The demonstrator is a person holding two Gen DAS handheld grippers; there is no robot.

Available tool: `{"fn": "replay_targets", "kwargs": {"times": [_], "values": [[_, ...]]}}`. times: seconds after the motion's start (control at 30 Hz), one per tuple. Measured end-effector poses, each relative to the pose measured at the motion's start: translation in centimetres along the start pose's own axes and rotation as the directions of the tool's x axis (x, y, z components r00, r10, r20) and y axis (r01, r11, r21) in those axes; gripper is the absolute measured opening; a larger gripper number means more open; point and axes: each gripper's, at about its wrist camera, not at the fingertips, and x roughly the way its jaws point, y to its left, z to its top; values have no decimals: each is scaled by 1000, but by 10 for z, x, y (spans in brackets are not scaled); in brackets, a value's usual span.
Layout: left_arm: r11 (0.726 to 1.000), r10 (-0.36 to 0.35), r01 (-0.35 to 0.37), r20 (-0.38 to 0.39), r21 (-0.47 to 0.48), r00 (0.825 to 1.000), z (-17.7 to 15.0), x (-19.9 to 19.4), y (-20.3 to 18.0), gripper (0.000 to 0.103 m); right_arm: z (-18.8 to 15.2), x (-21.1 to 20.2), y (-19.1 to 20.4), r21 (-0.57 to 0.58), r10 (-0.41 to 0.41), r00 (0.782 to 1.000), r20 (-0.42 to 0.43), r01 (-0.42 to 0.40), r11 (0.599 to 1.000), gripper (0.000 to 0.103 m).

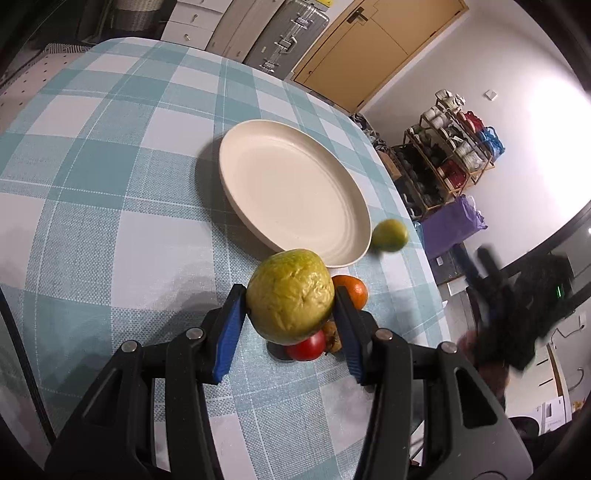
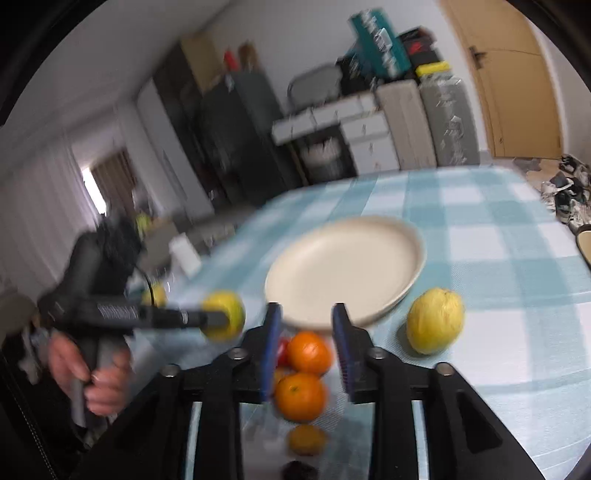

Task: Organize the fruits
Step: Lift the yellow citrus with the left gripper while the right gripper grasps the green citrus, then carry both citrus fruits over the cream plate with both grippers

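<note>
My left gripper (image 1: 290, 291) is shut on a large yellow-green fruit (image 1: 290, 295) and holds it above the table, near the front rim of the cream plate (image 1: 291, 184). Below it lie a red tomato (image 1: 306, 345) and an orange (image 1: 352, 290). A second yellow-green fruit (image 1: 389, 234) lies right of the plate. In the right wrist view, my right gripper (image 2: 304, 319) is open above two oranges (image 2: 308, 350) (image 2: 299, 395). The left gripper (image 2: 218, 317) with its fruit (image 2: 225, 314) is at the left, the plate (image 2: 343, 266) beyond, the other fruit (image 2: 436, 319) at the right.
The table has a blue-and-white checked cloth (image 1: 110, 166). A smaller orange fruit (image 2: 306, 439) and a dark item (image 2: 299, 470) lie near the front edge. Shelves (image 1: 454, 155), suitcases (image 1: 284, 33) and a door (image 1: 373, 40) stand beyond the table.
</note>
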Motion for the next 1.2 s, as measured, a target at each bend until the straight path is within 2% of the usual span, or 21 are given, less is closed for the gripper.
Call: {"fn": "replay_targets", "kwargs": {"times": [0.03,0.1,0.17,0.2,0.27,0.3,0.33,0.4,0.43,0.47,0.5,0.53,0.57,0.63,0.83,0.97,1.2], "values": [[1000,-1,1,-1,-3,1000,0,1,0,45,7,-10,-15,35,-54,997,51,53,998,97],[1000,-12,12,-6,-11,1000,0,2,-1,45,21,-17,-45,89,-115,988,105,106,990,101],[1000,5,-5,0,3,1000,1,3,-4,45,37,-8,-71,111,-223,970,102,211,971,101],[1000,11,-11,-2,8,1000,2,4,-6,45,44,-1,-85,139,-252,962,109,236,962,101],[1000,4,-3,-5,6,1000,3,3,-7,45,57,28,-111,166,-251,966,60,238,957,101],[1000,2,-2,-4,11,1000,4,2,-8,45,60,44,-124,176,-272,962,14,265,948,99],[1000,7,-7,0,12,1000,4,1,-9,45,61,63,-137,200,-292,954,-63,299,933,92],[1000,5,-5,3,11,1000,4,-1,-10,45,54,83,-156,235,-272,951,-147,301,924,74],[1000,7,-7,0,12,1000,4,-1,-10,45,49,89,-166,279,-275,940,-203,325,904,72],[1000,10,-10,-3,12,1000,4,0,-9,45,50,81,-170,291,-266,950,-163,304,907,71],[1000,11,-11,-13,14,1000,4,1,-9,45,51,77,-169,283,-283,949,-141,313,907,70],[1000,7,-7,-17,15,1000,4,2,-9,45,51,80,-166,274,-302,940,-160,336,901,53],[1000,5,-4,-17,16,1000,5,3,-9,45,49,84,-168,279,-286,940,-189,330,902,51],[1000,9,-9,-18,26,1000,5,3,-12,45,46,85,-172,299,-258,947,-191,307,904,50],[999,8,-7,-7,36,1000,7,2,-15,45,49,89,-169,260,-260,944,-204,308,915,49],[999,17,-17,1,37,1000,10,-1,-16,45,55,81,-163,260,-251,954,-165,287,922,49],[997,29,-32,34,69,999,33,-2,-22,45,69,67,-104,187,-147,983,-105,165,968,49]]}}
